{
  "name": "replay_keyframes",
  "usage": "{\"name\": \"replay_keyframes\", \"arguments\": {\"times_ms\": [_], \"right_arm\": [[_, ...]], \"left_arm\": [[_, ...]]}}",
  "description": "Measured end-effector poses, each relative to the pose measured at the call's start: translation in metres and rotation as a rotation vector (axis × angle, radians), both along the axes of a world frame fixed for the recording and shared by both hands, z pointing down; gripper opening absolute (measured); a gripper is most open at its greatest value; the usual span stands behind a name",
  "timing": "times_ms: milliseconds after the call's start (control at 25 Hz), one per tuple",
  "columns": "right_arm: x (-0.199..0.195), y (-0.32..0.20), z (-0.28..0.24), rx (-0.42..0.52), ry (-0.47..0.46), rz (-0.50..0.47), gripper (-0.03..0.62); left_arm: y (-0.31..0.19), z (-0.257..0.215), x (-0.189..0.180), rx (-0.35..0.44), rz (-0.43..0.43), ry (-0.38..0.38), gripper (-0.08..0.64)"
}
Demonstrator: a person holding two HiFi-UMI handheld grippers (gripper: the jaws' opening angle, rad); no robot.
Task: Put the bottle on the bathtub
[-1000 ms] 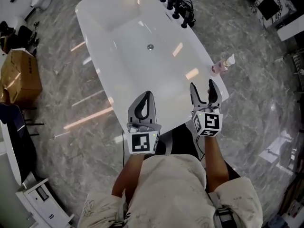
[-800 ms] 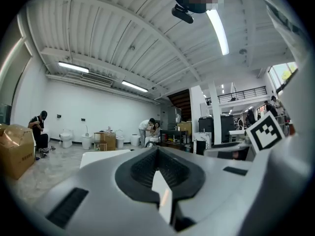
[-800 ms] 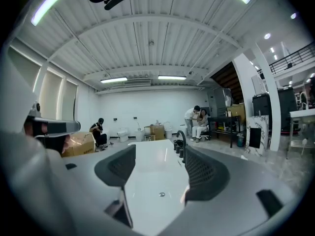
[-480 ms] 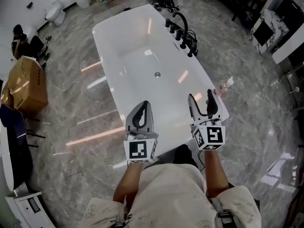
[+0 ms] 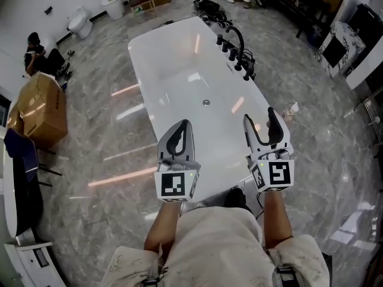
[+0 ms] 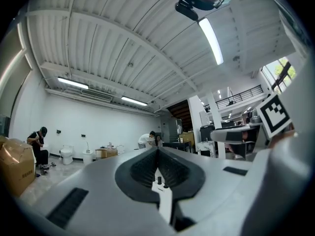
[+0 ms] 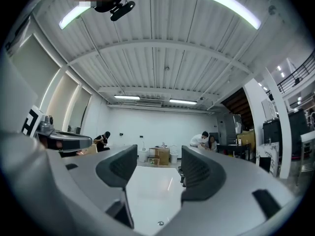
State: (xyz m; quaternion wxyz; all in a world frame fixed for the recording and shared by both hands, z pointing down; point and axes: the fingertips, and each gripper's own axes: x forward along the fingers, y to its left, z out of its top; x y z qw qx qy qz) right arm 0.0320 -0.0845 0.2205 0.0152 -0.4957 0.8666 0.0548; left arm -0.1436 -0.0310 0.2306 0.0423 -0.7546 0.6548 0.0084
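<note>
A small clear bottle [image 5: 291,108] with pink liquid and a white pump top stands at the near right corner of the white bathtub [image 5: 179,58]; the right gripper partly hides its foot. My right gripper [image 5: 260,117] is open and empty, just left of the bottle and apart from it. Over the tub's near rim my left gripper [image 5: 181,125] is shut with nothing in it. In the left gripper view the left gripper [image 6: 157,154] has its jaws pressed together. The right gripper [image 7: 159,156] frames the tub's white basin [image 7: 147,191] between parted jaws; no bottle shows there.
Black taps and a curved spout [image 5: 236,49] line the tub's right rim. A cardboard box [image 5: 42,109] and dark stands [image 5: 18,172] sit at the left on the marble floor. A toilet [image 5: 78,20] and a crouching person [image 5: 33,43] are far left.
The head view has swung, so the tub and bottle sit lower and farther right in the picture. Both grippers kept their states, and the bottle stayed at the tub's corner.
</note>
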Motion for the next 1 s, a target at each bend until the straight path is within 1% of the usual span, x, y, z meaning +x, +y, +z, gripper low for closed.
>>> {"name": "replay_keyframes", "arguments": {"times_ms": [120,240,360,400,440,520,840,1000], "right_arm": [[-0.007,0.006,-0.007,0.031,0.003,0.003,0.239],[-0.014,0.009,-0.006,0.026,-0.003,-0.01,0.179],[-0.015,0.014,-0.007,0.024,-0.007,-0.014,0.1],[-0.015,0.015,-0.008,0.026,-0.009,-0.013,0.054],[-0.015,0.016,-0.008,0.027,-0.01,-0.011,0.023],[-0.015,0.016,-0.009,0.024,-0.012,-0.012,-0.001],[-0.014,0.022,-0.01,0.019,-0.007,-0.027,-0.011],[-0.015,0.026,-0.01,0.021,0.005,-0.033,-0.011]], "left_arm": [[0.003,-0.005,0.0,0.0,0.008,-0.004,0.002],[0.004,-0.005,0.001,-0.004,0.011,0.002,0.002],[0.006,-0.008,0.005,0.002,0.017,-0.011,0.002],[0.007,-0.01,0.006,0.004,0.018,-0.012,0.002],[0.007,-0.01,0.006,0.005,0.019,-0.007,0.002],[0.007,-0.011,0.007,0.007,0.018,-0.001,0.002],[0.01,-0.014,0.015,0.012,0.035,-0.007,0.002],[0.013,-0.013,0.018,0.011,0.041,0.008,0.002]]}}
